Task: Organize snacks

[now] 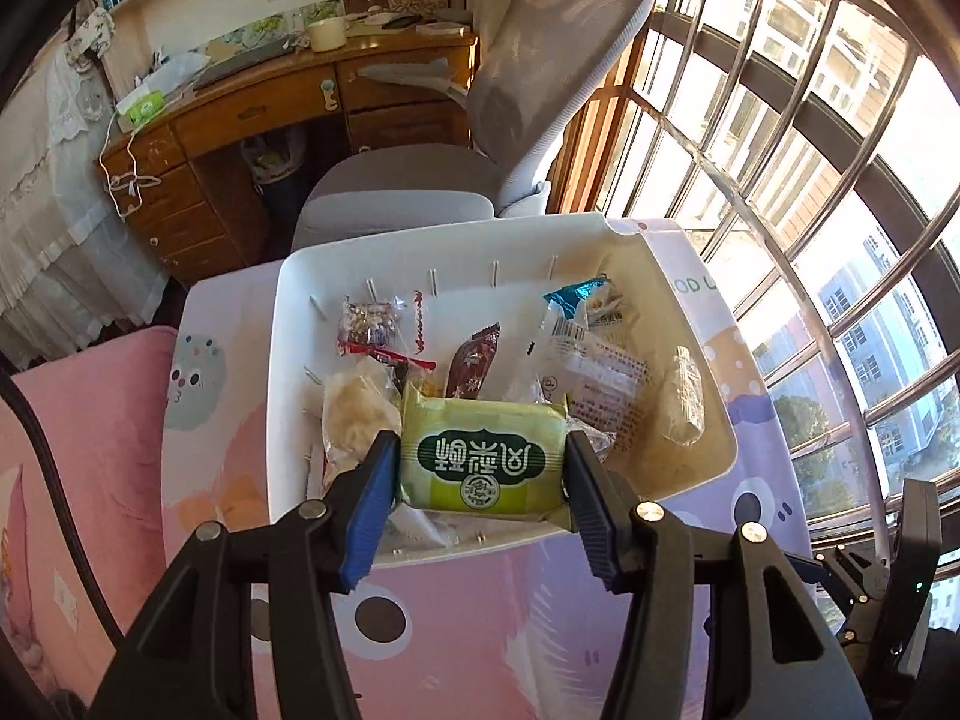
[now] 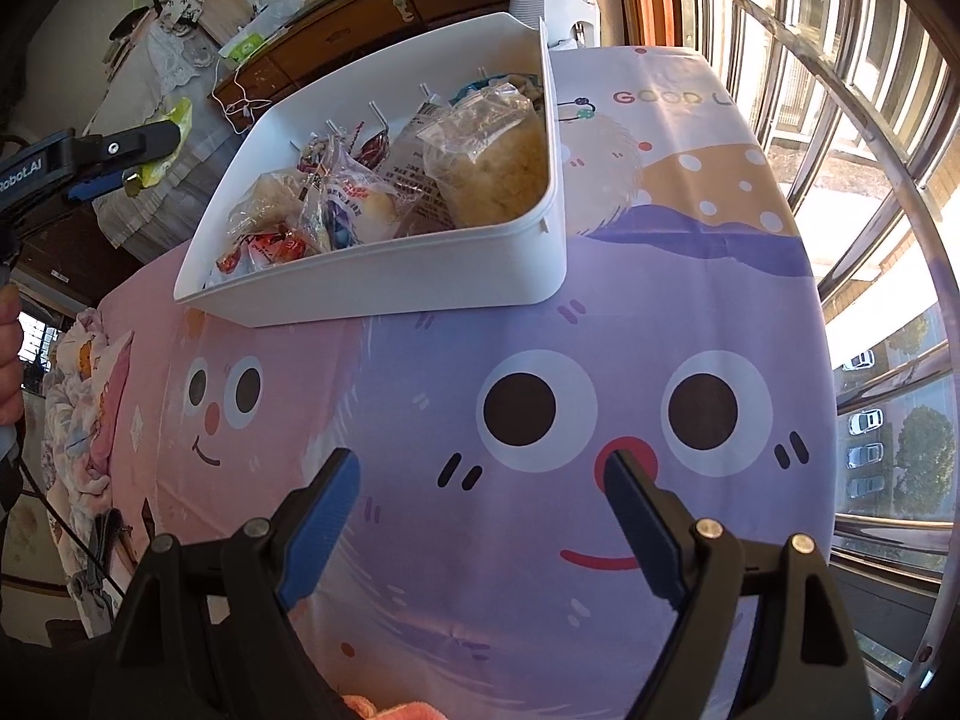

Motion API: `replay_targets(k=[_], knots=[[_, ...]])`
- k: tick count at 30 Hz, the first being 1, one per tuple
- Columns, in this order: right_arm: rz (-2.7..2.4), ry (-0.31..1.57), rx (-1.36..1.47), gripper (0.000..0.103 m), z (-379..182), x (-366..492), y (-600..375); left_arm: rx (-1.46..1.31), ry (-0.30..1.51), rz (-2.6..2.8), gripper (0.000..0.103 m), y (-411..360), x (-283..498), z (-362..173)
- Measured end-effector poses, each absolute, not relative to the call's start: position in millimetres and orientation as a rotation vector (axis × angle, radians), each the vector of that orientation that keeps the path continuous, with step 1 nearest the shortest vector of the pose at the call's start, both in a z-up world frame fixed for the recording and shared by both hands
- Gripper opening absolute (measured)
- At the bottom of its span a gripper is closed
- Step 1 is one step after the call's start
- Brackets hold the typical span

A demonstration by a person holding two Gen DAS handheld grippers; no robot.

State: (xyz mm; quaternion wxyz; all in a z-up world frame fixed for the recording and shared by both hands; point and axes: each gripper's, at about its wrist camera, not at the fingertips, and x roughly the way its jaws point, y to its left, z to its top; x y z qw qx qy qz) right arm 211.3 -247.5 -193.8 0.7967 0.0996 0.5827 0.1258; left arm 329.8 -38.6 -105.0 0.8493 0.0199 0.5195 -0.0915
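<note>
- The left tongs [image 1: 482,468] are clamped on a green snack packet [image 1: 483,459], one blue pad on each short edge, held above the near end of the white bin [image 1: 288,360]; the packet's white lettering reads upside down from this camera.
- In the right wrist view the same left tongs [image 2: 129,159] show side-on at the left edge, well apart from the bin [image 2: 384,276], with only a sliver of the green packet [image 2: 174,120] visible past the black finger.
- The packet hides whatever lies directly beneath it in the bin.
- The bin sits on the counter [image 2: 540,324], which is covered with a pink and purple cartoon-face cloth; its far corner is cut away.
- Inside it lie clear-wrapped pastries [image 1: 354,414], a brown wrapper [image 1: 474,363], a teal packet [image 1: 579,294] and a white printed bag [image 1: 600,372]; the heap overlaps, so most labels cannot be read.
- A pale roll in clear wrap [image 1: 684,399] leans against the bin's right wall.
- The right tongs [image 2: 483,501] stand wide apart over the bare cloth with nothing between them.
- A person's hand [image 2: 9,360] is cut off at the left border.
- A grey office chair [image 1: 528,102] stands behind the counter, partly blocking a wooden desk [image 1: 270,102].
</note>
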Motion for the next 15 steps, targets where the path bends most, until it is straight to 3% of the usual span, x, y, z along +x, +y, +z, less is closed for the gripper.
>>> replay_targets(k=[3, 5, 7, 15], knots=[[0.256, 1.233, 0.204, 0.086, -185.7, 207.9, -244.3, 0.022, 1.086, -0.212, 0.061, -36.4, 324.1, -100.8], [0.245, 1.224, 0.197, 0.091, -180.1, 204.2, -244.7, 0.032, 1.080, -0.203, 0.078, -34.9, 316.4, -96.5], [0.233, 1.217, 0.193, 0.093, -175.2, 199.4, -241.4, 0.029, 1.078, -0.192, 0.082, -31.0, 306.6, -92.7], [0.166, 1.203, 0.194, 0.097, -158.0, 170.8, -220.9, -0.015, 1.106, -0.170, 0.086, 4.1, 242.6, -92.5]])
